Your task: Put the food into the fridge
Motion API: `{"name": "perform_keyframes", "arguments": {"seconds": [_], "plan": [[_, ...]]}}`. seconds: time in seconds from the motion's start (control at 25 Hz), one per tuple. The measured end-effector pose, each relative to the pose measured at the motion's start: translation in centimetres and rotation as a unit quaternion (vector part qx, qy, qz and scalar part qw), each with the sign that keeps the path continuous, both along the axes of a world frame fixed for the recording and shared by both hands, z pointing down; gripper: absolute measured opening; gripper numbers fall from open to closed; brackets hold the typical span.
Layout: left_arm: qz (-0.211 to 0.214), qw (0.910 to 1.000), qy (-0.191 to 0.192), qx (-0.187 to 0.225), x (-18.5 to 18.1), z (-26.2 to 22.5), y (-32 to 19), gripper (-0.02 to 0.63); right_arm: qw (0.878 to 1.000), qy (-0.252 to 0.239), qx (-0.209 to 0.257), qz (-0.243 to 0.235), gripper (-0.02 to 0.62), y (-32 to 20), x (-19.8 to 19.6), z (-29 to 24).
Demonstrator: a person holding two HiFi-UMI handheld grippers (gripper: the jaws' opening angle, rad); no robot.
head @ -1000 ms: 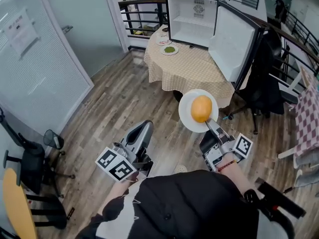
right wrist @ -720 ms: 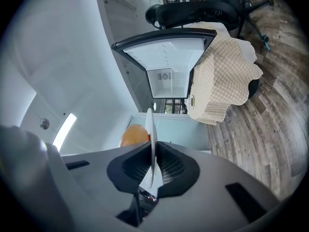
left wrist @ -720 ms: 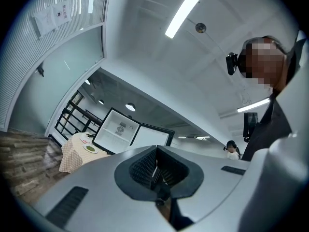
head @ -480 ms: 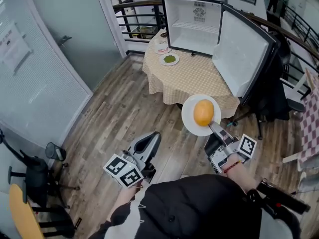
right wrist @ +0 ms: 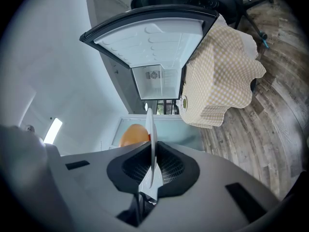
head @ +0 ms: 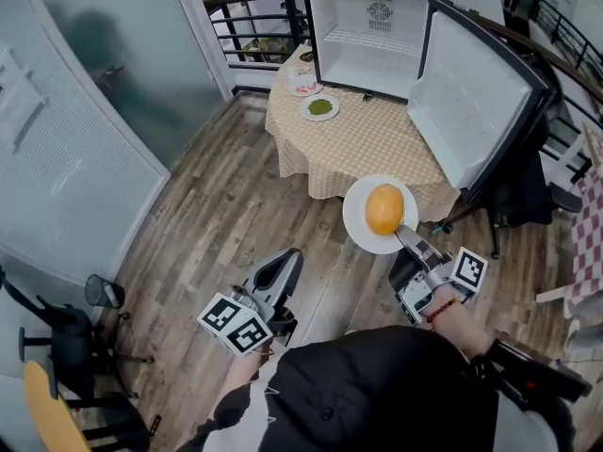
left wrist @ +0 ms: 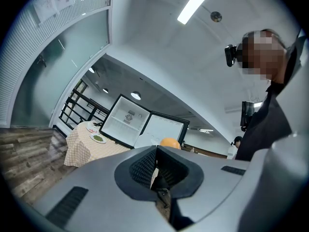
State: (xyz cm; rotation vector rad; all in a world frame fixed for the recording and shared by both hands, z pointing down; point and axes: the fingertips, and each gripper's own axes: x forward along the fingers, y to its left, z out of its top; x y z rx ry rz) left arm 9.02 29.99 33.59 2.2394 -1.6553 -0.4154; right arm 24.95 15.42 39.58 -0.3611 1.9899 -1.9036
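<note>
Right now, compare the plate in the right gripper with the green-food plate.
The carried plate bears orange food; the table plate bears green food. The carried plate is clamped by its rim in the right gripper; the table plate rests on the checked cloth. Both are white and round.

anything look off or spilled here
Nothing stands out. The white plate looks level, clamped by its rim in the right gripper, and the orange food rests on it. The fridge stands with its door open on the checked table, and nothing is spilled.
</note>
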Motion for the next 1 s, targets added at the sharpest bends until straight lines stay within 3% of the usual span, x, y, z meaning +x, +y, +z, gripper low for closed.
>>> {"name": "perform_keyframes", "arguments": {"seconds": [0.4,0.8,1.0], "plan": [[0.022,0.9996,-0.006,0.019,-4.2,-0.8,-2.7,0.012,0.999,-0.014,-0.002,0.031,0.032,-1.7,-2.9,0.4],[0.133,0.9906,-0.028,0.016,-12.6,-1.3,-7.8,0.012,0.991,-0.032,-0.008,0.132,0.032,-3.3,-10.1,0.8],[0.162,0.9861,-0.029,0.023,-14.2,-1.6,-9.4,0.012,0.987,-0.034,0.001,0.155,0.032,-3.7,-11.8,0.6]]}}
